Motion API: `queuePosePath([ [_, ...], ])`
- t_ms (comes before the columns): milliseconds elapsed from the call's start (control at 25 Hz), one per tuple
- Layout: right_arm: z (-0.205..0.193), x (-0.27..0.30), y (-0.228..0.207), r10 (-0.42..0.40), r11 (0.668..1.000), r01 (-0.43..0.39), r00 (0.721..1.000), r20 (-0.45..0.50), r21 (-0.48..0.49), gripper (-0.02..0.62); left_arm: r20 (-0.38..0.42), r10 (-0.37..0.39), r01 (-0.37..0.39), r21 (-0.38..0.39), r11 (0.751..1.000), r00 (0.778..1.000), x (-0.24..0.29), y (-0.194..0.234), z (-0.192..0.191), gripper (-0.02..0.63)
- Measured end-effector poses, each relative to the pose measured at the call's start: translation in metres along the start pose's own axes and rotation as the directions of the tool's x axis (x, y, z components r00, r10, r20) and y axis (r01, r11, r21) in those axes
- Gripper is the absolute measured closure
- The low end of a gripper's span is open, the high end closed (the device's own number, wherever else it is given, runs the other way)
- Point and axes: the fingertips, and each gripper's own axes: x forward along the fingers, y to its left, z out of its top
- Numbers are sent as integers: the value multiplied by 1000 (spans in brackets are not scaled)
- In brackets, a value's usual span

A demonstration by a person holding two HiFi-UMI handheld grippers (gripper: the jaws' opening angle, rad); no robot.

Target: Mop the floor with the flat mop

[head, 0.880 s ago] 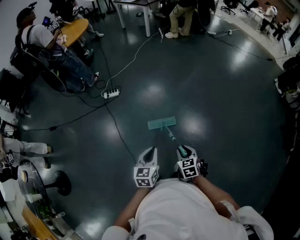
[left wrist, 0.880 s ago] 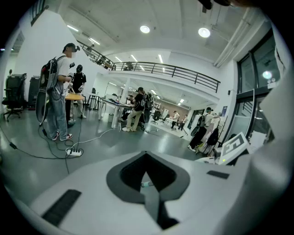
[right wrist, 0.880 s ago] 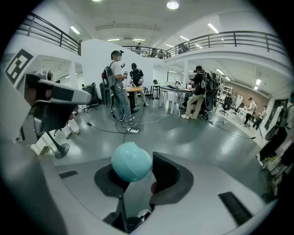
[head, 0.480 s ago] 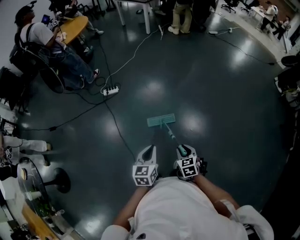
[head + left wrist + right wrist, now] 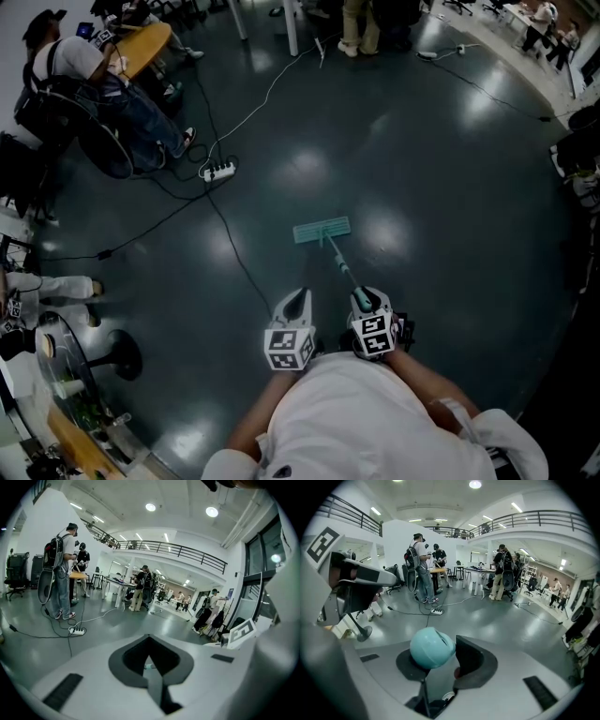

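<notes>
The flat mop (image 5: 322, 231) rests on the dark floor (image 5: 450, 187) ahead of the person. Its pad lies crosswise, and its handle runs back and slightly right, up to the right gripper (image 5: 365, 300), which is clamped on the handle's teal end cap (image 5: 432, 647). The left gripper (image 5: 295, 300) hangs just beside it, pointing forward, jaws together on nothing.

white short-sleeved shirt (image 5: 361, 427). left gripper (image 5: 297, 298), right gripper (image 5: 367, 302): pale grey shells, dark pads (image 5: 469, 660). black-and-white marker cube (image 5: 289, 349) on each.

Dark glossy floor (image 5: 450, 187), white power strip (image 5: 217, 172), railed balcony (image 5: 187, 551), round ceiling lights (image 5: 212, 512)
</notes>
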Motion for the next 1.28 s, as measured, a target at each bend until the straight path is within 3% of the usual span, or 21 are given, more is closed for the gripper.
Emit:
queuePosePath([
  [320,5,30,-3,-10,999,10,1000,3,-42,482,-12,20,-20,-22,1000,1000,7,7,3,601],
  [920,126,202,-49,-46,990,55,996,71,-131,482,-21,70,-71,-71,995,997,16,46,12,600],
  [1120,128,205,-50,-38,991,45,998,55,-127,482,2,84,-84,-71,994,996,12,60,12,600],
  [1280,108,170,-39,-31,995,33,999,21,-97,482,9,90,-89,-89,992,996,8,63,9,601],
])
